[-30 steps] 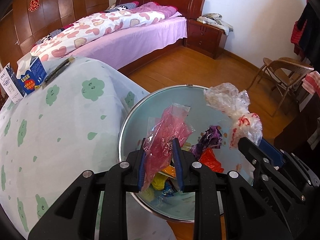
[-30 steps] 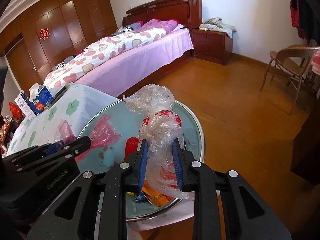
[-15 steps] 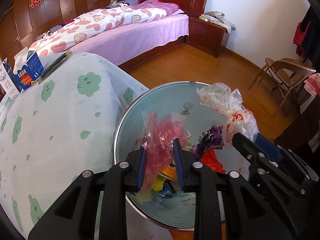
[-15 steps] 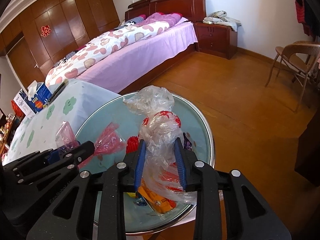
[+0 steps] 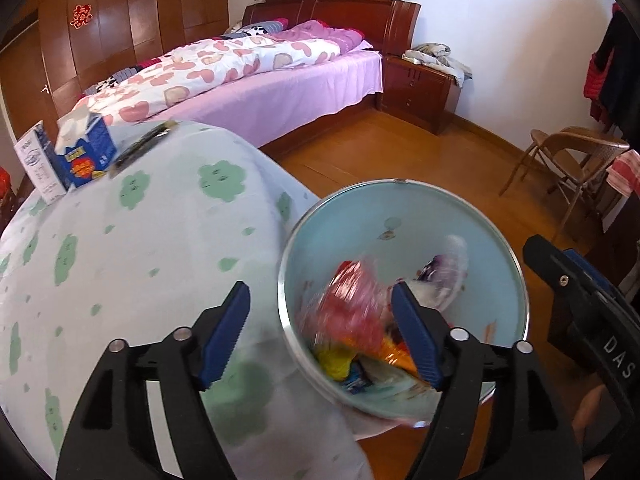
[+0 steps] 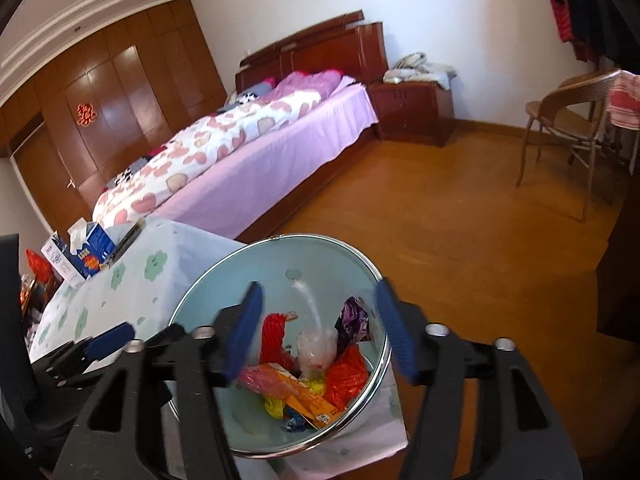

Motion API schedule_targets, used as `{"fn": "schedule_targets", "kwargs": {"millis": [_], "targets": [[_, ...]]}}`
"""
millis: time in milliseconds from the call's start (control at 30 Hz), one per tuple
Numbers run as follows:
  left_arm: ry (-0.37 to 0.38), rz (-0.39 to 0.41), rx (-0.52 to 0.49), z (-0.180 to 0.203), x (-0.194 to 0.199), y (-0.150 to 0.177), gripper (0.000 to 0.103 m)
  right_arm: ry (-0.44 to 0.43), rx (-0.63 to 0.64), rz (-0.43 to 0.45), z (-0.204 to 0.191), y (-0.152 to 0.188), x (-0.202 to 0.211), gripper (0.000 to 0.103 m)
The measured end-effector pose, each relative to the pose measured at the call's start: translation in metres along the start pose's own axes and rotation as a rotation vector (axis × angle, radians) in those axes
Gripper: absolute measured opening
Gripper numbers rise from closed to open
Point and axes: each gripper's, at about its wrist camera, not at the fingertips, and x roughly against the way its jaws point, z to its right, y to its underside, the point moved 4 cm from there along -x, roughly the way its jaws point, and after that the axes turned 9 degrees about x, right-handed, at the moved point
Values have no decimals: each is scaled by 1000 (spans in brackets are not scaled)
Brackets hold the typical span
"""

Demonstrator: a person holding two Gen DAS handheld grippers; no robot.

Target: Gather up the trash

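**Both grippers let go; bags now in the bin**

The room is the same: the bed (image 6: 256, 148) with its heart-print quilt, the wooden floor (image 6: 460, 220) and the chair (image 6: 568, 120) stand as they did half a second ago. The table (image 5: 132, 248) under its cloud-print cloth lies to the left, with the blue tissue box (image 5: 86, 152) at its far corner, unmoved.

The pale blue trash bin (image 6: 320, 246) with the chrome rim sits just beside the table's edge, below both grippers. Its load has changed: the pink plastic bag (image 5: 352, 300), which half a second ago was pinched in the left gripper, now lies loose inside the bin, blurred in the left wrist view. The clear plastic bag (image 6: 316, 344) with red print, clamped in the right gripper half a second ago, also rests in the bin, upright among red, orange and yellow wrappers (image 6: 344, 376) and a purple wrapper (image 6: 354, 318).

The left gripper (image 5: 320, 332) now has its fingers spread wide with nothing between them, one blue pad over the tablecloth and the other over the bin. The right gripper (image 6: 320, 332) has likewise gone from clamped to wide apart and holds nothing, its blue pads standing to either side of the bin's opening.
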Motion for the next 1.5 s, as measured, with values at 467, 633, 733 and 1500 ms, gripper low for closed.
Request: {"fn": "schedule_targets", "kwargs": {"millis": [467,633,733,1500], "targets": [[-68,150,34,-54,71,19,93,65,94,34,-25,12,49,83],[-51,204,37,-60,103,22,97,78,121,85,-35,14,74,83],[-41,248,29,-61,124,24,97,79,119,123,-40,16,91,84],[-94,354,6,-63,168,23,97,92,106,250,-48,-3,148,88]]}}
